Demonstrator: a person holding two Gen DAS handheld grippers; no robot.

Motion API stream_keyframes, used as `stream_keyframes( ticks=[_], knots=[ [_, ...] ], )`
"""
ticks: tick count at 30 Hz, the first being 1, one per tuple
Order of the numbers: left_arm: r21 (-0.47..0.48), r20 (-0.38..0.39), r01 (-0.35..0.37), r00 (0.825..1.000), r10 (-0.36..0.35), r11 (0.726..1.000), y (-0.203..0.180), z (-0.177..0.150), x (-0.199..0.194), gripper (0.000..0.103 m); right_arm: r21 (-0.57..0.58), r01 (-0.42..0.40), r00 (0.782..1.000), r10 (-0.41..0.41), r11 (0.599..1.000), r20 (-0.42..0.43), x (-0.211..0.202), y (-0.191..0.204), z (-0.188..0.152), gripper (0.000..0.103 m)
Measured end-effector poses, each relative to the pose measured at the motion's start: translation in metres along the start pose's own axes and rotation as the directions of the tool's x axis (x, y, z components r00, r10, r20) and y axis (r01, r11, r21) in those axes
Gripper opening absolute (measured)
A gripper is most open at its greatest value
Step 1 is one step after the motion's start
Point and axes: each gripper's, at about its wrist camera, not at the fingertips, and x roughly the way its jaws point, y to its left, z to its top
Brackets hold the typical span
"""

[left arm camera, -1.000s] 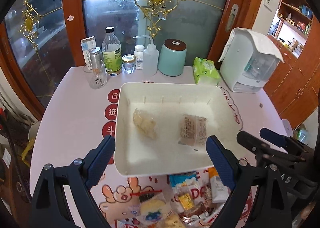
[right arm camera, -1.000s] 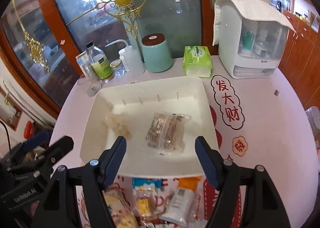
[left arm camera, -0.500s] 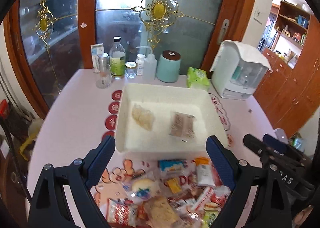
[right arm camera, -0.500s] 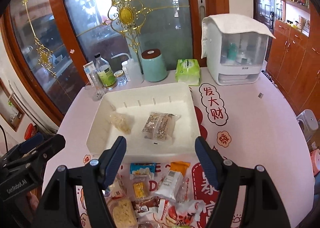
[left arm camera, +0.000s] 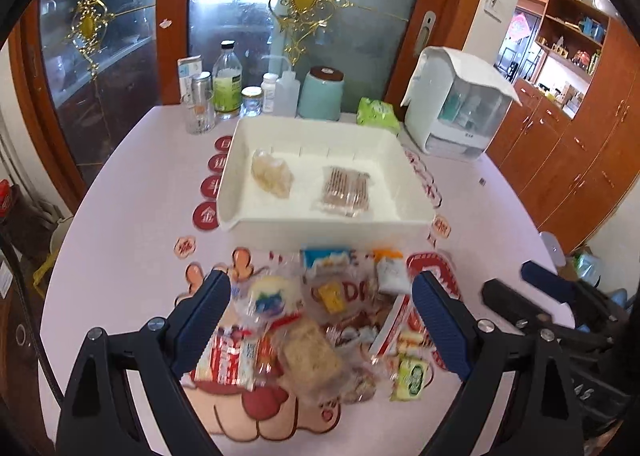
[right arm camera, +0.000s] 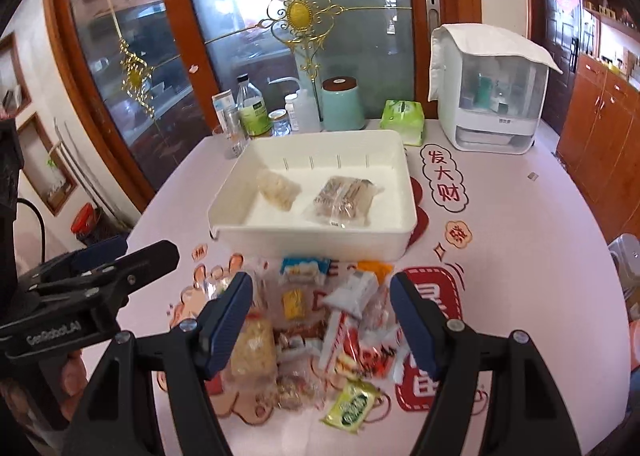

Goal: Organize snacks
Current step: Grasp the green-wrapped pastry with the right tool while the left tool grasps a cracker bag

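**Inspector:** Report both grippers and the goods.

**Operator:** My left gripper (left arm camera: 320, 310) has its jaws spread wide with nothing clamped; it hangs above the pile of snacks (left arm camera: 320, 328). My right gripper (right arm camera: 320, 306) is also parted, somewhat narrower, empty, over the same pile. Neither set of blue pads touches a packet, as far as I can judge.

**Inspector:** Where do the snacks lie?

**Operator:** Loose on the pink printed table (left arm camera: 120, 223), heaped just in front of the white tray (left arm camera: 304, 225). Two items are in the tray: a pale clear-wrapped lump (left arm camera: 272, 173) to the left and a brown biscuit pack (left arm camera: 346, 189) to the right, apart from each other. In the pile I make out a blue-and-white packet (right arm camera: 304, 270) nearest the tray wall, a small yellow piece (right arm camera: 294, 304), a green sachet (right arm camera: 352, 406) at the near edge, and a red-and-white wrapper (left arm camera: 230, 356). The rest is blurred; I cannot tell the individual packets.

**Inspector:** Obstructions?

**Operator:** The tray's front wall stands between the pile and the tray floor. Behind the tray along the glass door: a drinking glass (left arm camera: 199, 115), a green-labelled bottle (left arm camera: 227, 85), a small jar (left arm camera: 252, 100), a white squeeze bottle (left arm camera: 286, 93), a teal canister (left arm camera: 321, 92), a green tissue pack (left arm camera: 376, 113) and a white dispenser box (left arm camera: 456, 107). In the left view the other gripper shows at lower right, beside the pile, well clear of the tray
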Motion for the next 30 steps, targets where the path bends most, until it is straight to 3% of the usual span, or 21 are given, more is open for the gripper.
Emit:
stream_keyframes(
  ticks=[6,15,21,27,30],
  knots=[
    [-0.004,-0.063,-0.012,0.998,0.012,1.0,0.009,-0.041,0.006,0.092,0.02,0.021,0.999,-0.021,1.0,-0.028,-0.002,-0.02,-0.036,0.072],
    [-0.014,-0.21,-0.094,0.974,0.089,0.996,0.03,-0.089,0.051,0.092,0.082,0.07,0.978,-0.053,0.994,-0.2,0.037,-0.047,-0.102,0.07],
    [-0.014,-0.28,-0.09,0.956,0.083,0.996,0.032,-0.095,0.083,0.092,0.132,0.096,0.947,-0.05,0.987,-0.317,0.073,-0.054,-0.134,0.059],
    [-0.047,-0.338,-0.092,0.939,0.071,0.995,0.028,-0.085,0.115,0.092,0.16,0.089,0.939,-0.029,0.983,-0.344,0.094,-0.045,-0.138,0.058],
    [-0.05,-0.379,-0.116,0.921,0.088,0.992,0.023,-0.082,0.134,0.092,0.153,0.102,0.933,-0.042,0.983,-0.357,0.107,-0.04,-0.136,0.058]
  ],
)
